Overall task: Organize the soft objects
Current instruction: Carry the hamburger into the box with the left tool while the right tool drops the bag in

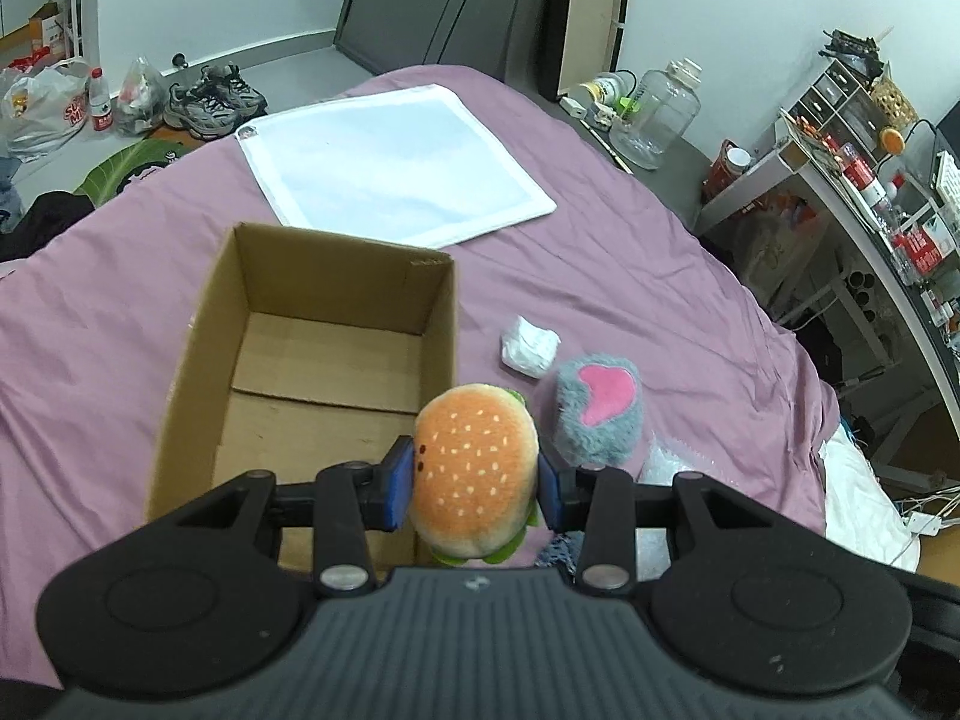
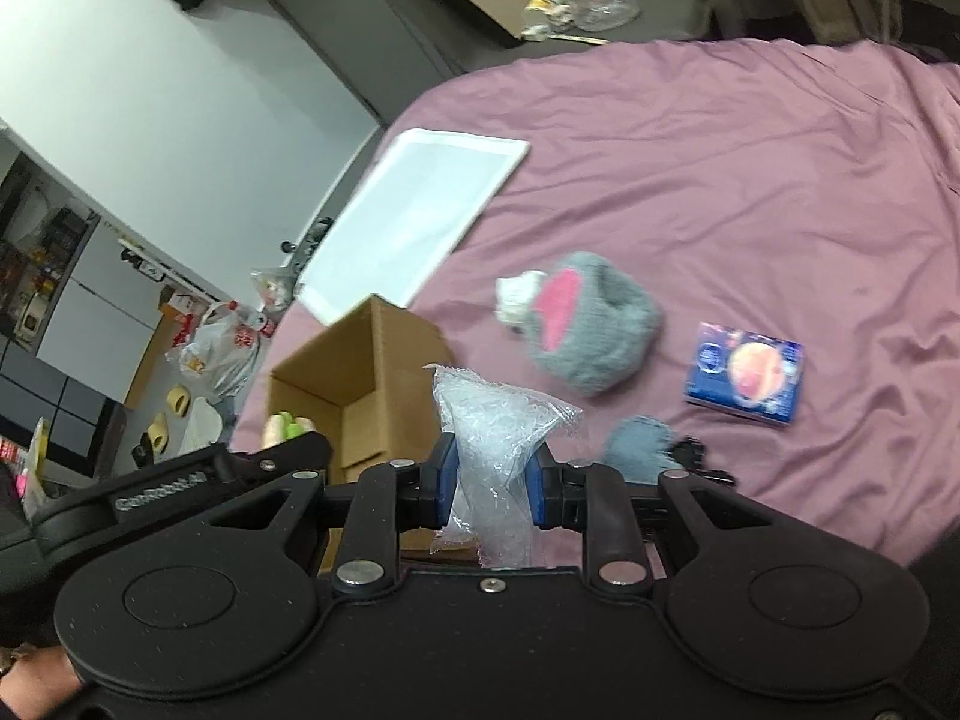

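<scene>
While our left gripper [image 1: 474, 483] pinches the burger plush [image 1: 474, 468] by the cardboard box [image 1: 336, 330], our right gripper [image 2: 489, 489] squeezes a clear plastic bag [image 2: 492, 438]. We've got the grey plush [image 2: 591, 330] lying on the purple sheet [image 2: 720, 180].

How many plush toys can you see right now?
2. The burger plush is clamped in the left gripper beside the cardboard box; the grey plush lies on the bed. Others may be hidden.
</scene>
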The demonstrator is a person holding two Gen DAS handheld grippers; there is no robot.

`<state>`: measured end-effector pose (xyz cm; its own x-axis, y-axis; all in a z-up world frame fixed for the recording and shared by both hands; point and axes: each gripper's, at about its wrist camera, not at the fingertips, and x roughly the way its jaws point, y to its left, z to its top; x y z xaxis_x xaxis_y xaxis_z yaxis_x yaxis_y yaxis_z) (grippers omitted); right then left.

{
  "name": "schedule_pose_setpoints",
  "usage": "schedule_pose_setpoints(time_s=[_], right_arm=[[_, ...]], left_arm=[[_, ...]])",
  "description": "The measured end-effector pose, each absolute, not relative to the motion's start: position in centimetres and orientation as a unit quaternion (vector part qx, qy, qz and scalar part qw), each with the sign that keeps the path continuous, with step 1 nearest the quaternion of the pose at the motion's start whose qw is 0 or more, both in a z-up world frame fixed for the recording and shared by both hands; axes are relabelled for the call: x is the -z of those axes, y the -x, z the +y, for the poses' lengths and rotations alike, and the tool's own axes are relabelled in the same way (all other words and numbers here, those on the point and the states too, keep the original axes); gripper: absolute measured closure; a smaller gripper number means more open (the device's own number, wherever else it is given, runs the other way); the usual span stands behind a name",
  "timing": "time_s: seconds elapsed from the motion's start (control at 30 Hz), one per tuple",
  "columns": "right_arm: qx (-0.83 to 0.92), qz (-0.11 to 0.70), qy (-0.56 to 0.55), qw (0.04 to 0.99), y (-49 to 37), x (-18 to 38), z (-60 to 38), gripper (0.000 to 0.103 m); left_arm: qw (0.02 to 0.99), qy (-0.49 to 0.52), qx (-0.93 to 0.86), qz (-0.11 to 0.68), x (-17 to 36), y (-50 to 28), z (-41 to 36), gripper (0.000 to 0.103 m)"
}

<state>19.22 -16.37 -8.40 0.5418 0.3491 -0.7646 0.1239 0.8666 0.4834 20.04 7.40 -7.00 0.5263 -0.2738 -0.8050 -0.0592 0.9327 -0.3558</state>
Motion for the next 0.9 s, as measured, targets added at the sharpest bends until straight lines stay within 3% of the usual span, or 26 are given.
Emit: schedule_pose_setpoints(time_s=[0.9], right_arm=[[-0.093,0.475,-0.222,0.846,-25.7,7.4,-8.8,0.080]], left_arm=[[0.837,0.200,0.021,0.508,10.0,-25.7,14.9,0.062]])
